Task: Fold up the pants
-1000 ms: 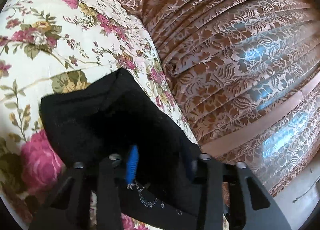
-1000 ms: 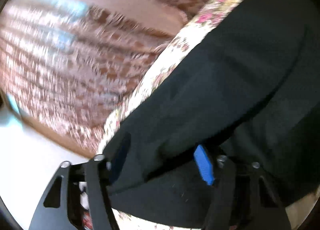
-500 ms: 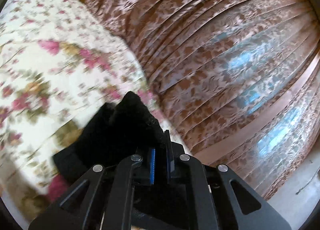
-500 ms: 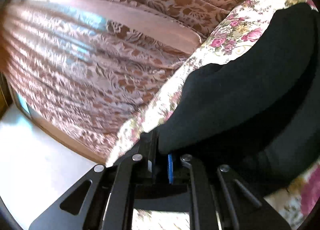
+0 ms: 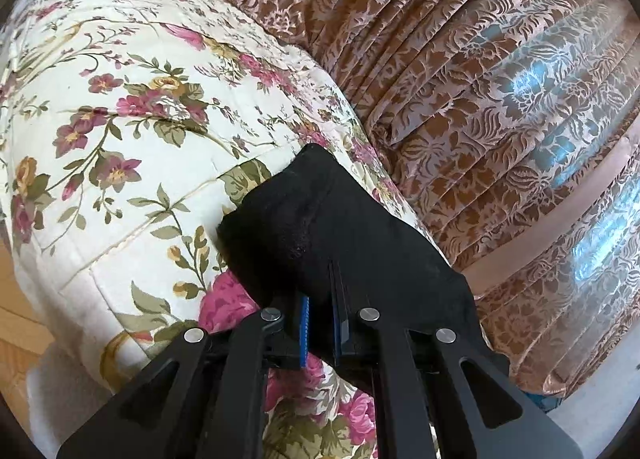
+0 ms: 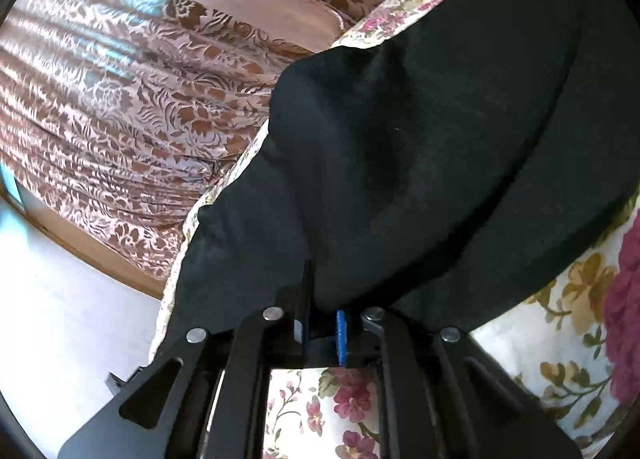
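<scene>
From my seat I see two grippers and one pair of black pants. On the left wrist feed the left gripper (image 5: 320,323) has its jaws drawn nearly together on a bunched fold of the pants (image 5: 320,227); the blue pads (image 5: 304,329) press the cloth from both sides, and the cloth hides the fingertips themselves. Only a small dark peak of the garment shows here, so I cannot tell which part of the pants this is; its lower edge runs behind the gripper frame and out of sight.

On the right wrist feed the right gripper (image 6: 322,329) is likewise pinched almost closed on a gathered edge of the pants (image 6: 420,147). One blue pad (image 6: 340,333) shows clearly, the other sits in shadow. The fabric fills most of that view and is cut off at the top and right, so no waistband, leg or hem can be made out, and the layers merge into one black mass.

The pants lie on a floral quilted bedspread (image 5: 120,119), raised where the two grips hold them. Behind the bed hangs one brown patterned curtain (image 5: 500,79), with glare on its folds. A strip of pale floor (image 6: 72,299) shows beside the bed, and some wooden floor at the left edge of the left view
</scene>
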